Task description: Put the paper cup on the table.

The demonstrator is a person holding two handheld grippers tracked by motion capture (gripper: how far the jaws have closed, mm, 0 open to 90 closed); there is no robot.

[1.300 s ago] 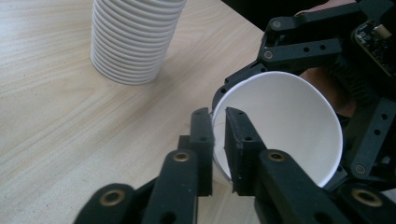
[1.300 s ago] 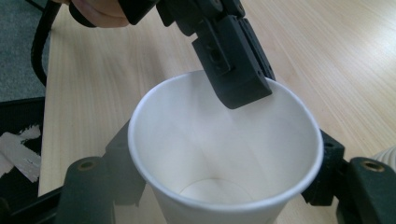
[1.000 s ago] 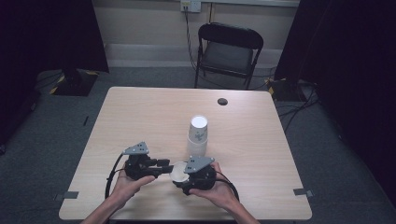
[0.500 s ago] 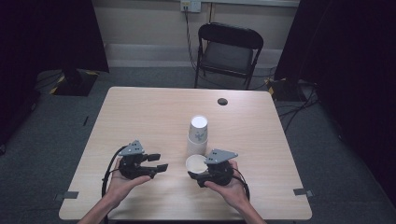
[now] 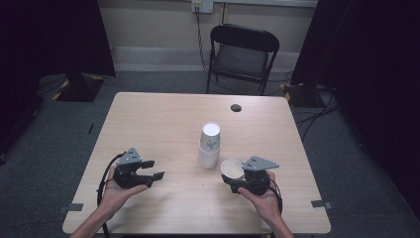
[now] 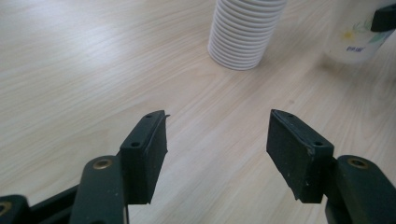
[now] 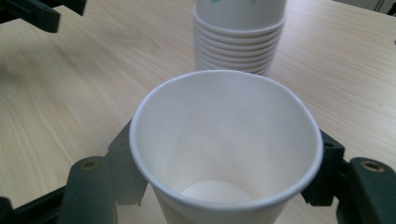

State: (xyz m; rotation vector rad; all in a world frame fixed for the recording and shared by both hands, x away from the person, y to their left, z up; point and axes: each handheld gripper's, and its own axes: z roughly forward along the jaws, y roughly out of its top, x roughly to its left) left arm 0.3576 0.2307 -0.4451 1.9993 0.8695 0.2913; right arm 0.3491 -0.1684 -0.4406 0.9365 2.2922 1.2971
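Cups are being pulled from a stack one at a time, and one has just come off. Well left of the stack (image 5: 210, 145), the left gripper (image 5: 151, 169) rests low over the counter (image 5: 163, 119); its jaws have just been opening and now stand spread with nothing between them, as the left gripper view shows. The stack stands upside down near the counter's middle. Just right of the stack and a little nearer the person, the right gripper (image 5: 233, 173) pinches a single cup (image 5: 232, 169) by its sides, mouth tipped toward the camera in the right gripper view. Next, I judge, the cup must be carried clear of the stack and set down, jaws spreading only once it rests steady, while the free gripper returns to the stack.
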